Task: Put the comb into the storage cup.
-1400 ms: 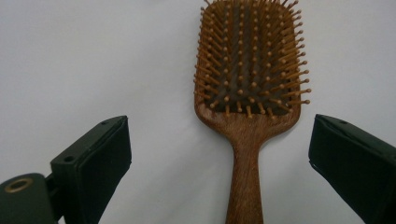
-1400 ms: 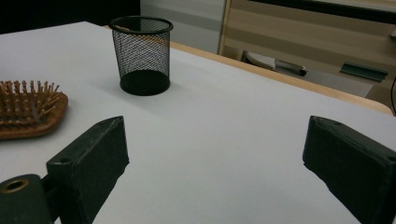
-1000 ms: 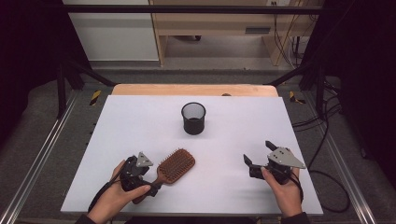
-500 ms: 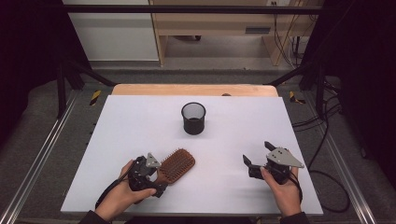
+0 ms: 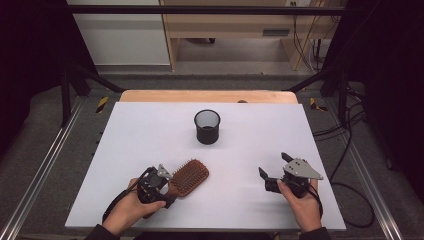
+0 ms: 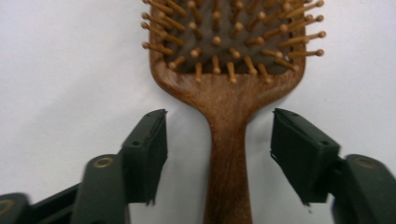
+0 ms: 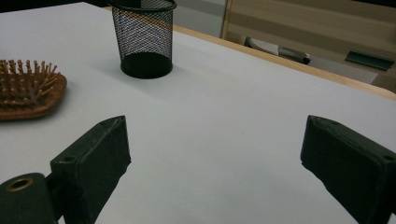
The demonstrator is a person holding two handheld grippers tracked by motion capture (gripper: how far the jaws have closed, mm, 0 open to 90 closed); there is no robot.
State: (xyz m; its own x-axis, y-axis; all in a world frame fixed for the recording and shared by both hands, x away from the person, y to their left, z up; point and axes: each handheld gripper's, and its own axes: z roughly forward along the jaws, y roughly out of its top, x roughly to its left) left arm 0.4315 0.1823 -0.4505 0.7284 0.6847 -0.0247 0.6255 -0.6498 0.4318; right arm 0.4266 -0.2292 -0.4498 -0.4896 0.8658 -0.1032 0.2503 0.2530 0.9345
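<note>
From above, the brown wooden paddle hairbrush (image 5: 189, 177) lies bristles up on the white table (image 5: 150, 130), its handle at the left gripper (image 5: 159, 184); a black mesh cup (image 5: 207, 126) stands farther back. The right gripper (image 5: 272, 176) rests well apart.

The left gripper view shows jaws just closing around the handle, gaps remaining either side.

The right gripper view shows jaws spread wide over bare table.

No readable txt, labels, brands, nos. or signs showing anywhere. Nothing legible appearing on hairbrush (image 6: 228, 95), frame centre, on mesh cup (image 5: 207, 126), upper centre, or on white table (image 5: 150, 130). Yellow-black stripe marks (image 5: 101, 104) showing at table's far corners, upper left & right; pattern only, no wording.
</note>
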